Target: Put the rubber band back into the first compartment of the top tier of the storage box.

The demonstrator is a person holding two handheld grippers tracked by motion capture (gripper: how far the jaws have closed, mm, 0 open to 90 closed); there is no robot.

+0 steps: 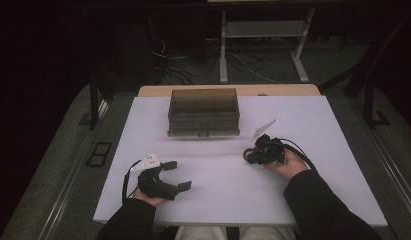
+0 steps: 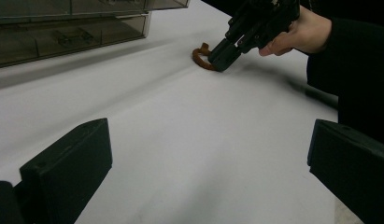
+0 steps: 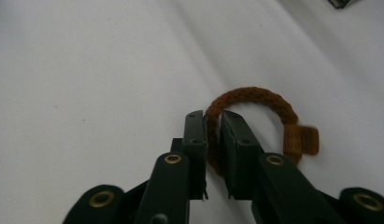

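Brown braided bracelet lies flat on the white surface — right tool clamped on its near arc, left tool wide, well apart.

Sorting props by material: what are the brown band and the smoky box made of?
Band: looks like braided cord or woven leather, matte, with a plaited texture and a flat tag. Box: likely tinted clear plastic, glossy; inner dividers show through its walls.

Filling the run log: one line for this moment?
right claw: shut on brown braided loop | left claw: open, empty | loop: on table
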